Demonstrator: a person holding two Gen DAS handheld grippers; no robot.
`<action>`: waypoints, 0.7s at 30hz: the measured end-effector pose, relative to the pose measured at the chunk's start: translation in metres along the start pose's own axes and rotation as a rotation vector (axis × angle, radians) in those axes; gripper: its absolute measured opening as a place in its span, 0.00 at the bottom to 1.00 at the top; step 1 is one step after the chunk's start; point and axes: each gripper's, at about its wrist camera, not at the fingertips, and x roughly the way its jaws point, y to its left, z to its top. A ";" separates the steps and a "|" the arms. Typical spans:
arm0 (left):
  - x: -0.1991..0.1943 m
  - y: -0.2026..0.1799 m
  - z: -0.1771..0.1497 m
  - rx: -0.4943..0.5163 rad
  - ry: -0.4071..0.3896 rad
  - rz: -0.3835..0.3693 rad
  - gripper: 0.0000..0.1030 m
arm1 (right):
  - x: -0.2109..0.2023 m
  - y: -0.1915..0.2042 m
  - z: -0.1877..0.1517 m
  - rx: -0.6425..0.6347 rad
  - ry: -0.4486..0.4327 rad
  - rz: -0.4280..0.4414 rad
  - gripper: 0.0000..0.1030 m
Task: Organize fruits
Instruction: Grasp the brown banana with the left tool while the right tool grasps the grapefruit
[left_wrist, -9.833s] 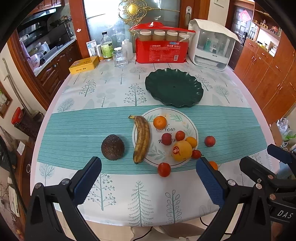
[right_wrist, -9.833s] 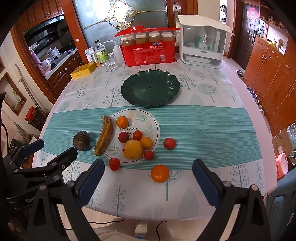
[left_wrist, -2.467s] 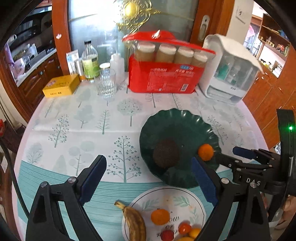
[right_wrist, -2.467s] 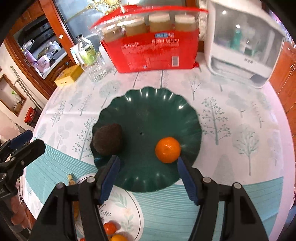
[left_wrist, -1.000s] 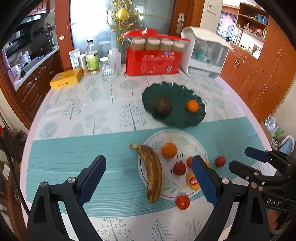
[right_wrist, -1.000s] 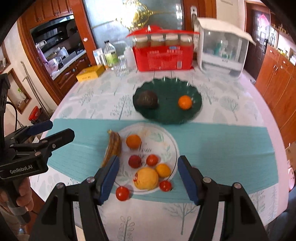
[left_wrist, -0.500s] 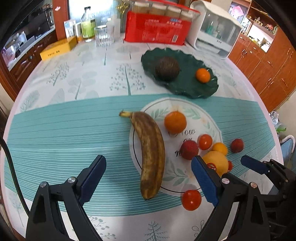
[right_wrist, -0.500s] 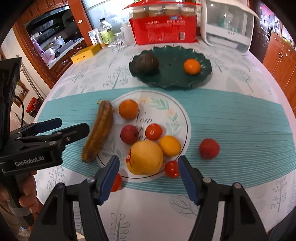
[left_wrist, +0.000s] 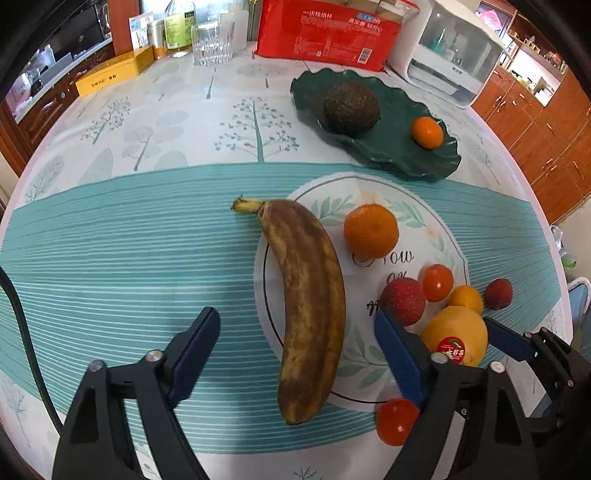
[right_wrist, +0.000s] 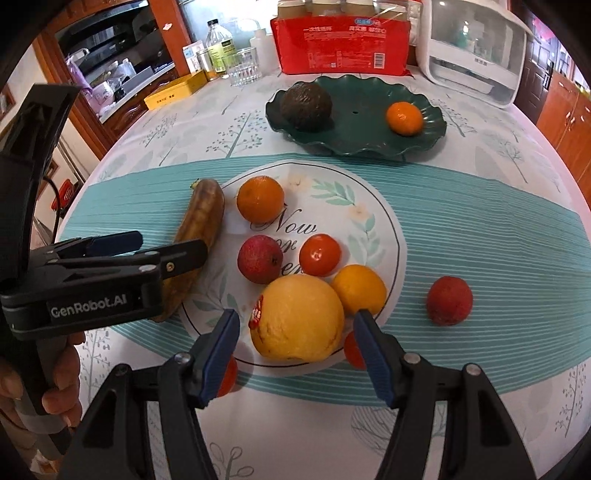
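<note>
A brown-spotted banana lies half on the white plate. My left gripper straddles its lower half, jaws closing, pads clear of the peel. In the right wrist view a big yellow citrus with a sticker sits between the pads of my right gripper, which is closing slightly with a small gap on each side. An orange, a red fruit, a tomato and a small orange share the plate. The green plate holds an avocado and a tangerine.
One red fruit lies on the striped cloth to the right, and a tomato near the front edge. A red package, a white appliance, a glass and a yellow box line the far side. A hand holds the left gripper.
Both grippers have sunk toward the white plate, so the fruit looms larger. The left jaws have narrowed around the banana. The right jaws now flank the yellow citrus.
</note>
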 end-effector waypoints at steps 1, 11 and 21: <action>0.002 0.000 -0.001 -0.003 0.007 -0.003 0.73 | 0.001 0.002 0.000 -0.009 -0.001 -0.004 0.61; 0.012 0.001 -0.002 -0.017 0.012 -0.007 0.58 | 0.010 0.018 -0.002 -0.133 -0.052 -0.102 0.53; 0.017 -0.012 0.002 0.026 -0.018 0.008 0.32 | 0.007 0.017 -0.004 -0.161 -0.077 -0.087 0.51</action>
